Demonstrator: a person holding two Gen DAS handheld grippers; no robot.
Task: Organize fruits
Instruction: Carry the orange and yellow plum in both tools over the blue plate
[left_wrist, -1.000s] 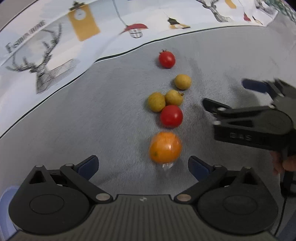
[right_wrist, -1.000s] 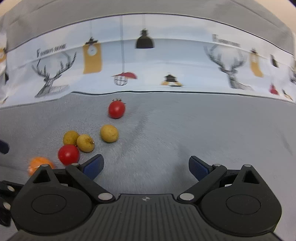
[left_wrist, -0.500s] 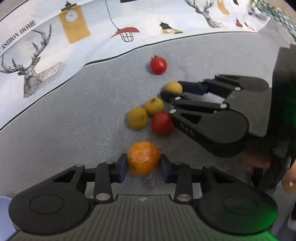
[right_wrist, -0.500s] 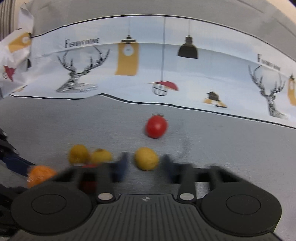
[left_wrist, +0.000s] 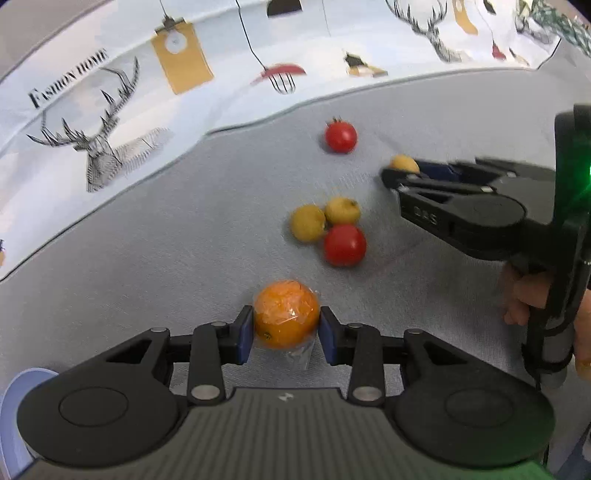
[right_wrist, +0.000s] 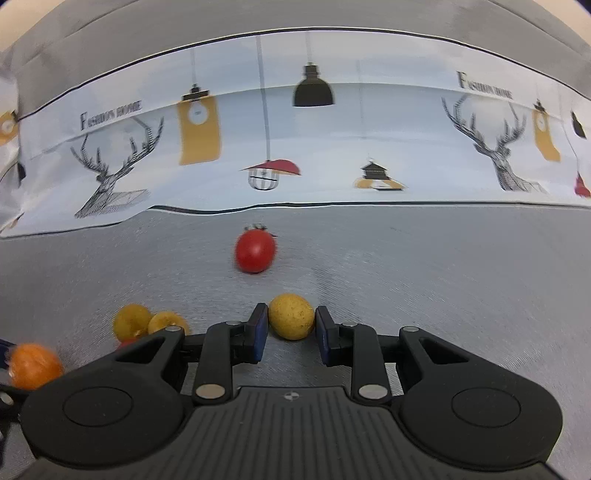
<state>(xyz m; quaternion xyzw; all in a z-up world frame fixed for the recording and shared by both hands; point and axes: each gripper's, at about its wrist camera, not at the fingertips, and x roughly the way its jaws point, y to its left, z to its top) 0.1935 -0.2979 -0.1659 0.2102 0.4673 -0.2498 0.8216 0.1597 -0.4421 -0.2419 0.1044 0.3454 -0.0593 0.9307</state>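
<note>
Gripping two fruits at once here; left gripper clamping the plastic-wrapped orange dead centre between its blue pads, fruit sitting on the grey cloth right at the fingertips with a bit of wrap poking out underneath; right gripper pinching the small yellow fruit the same way, pads touching both sides, fruit roundish so no real long axis to worry about. Looking like the next thing is just lifting straight up, since both are already seated in the jaws and not off to either side. Leaving the rest for later: far cherry tomato sitting alone beyond the right gripper, so nearer that hand; cluster of two yellow fruits plus near cherry tomato bunched together and touching, lying between the two grippers, just ahead of the orange. Not seeing any bowl or tray clearly, only a pale blue edge at bottom left.
</note>
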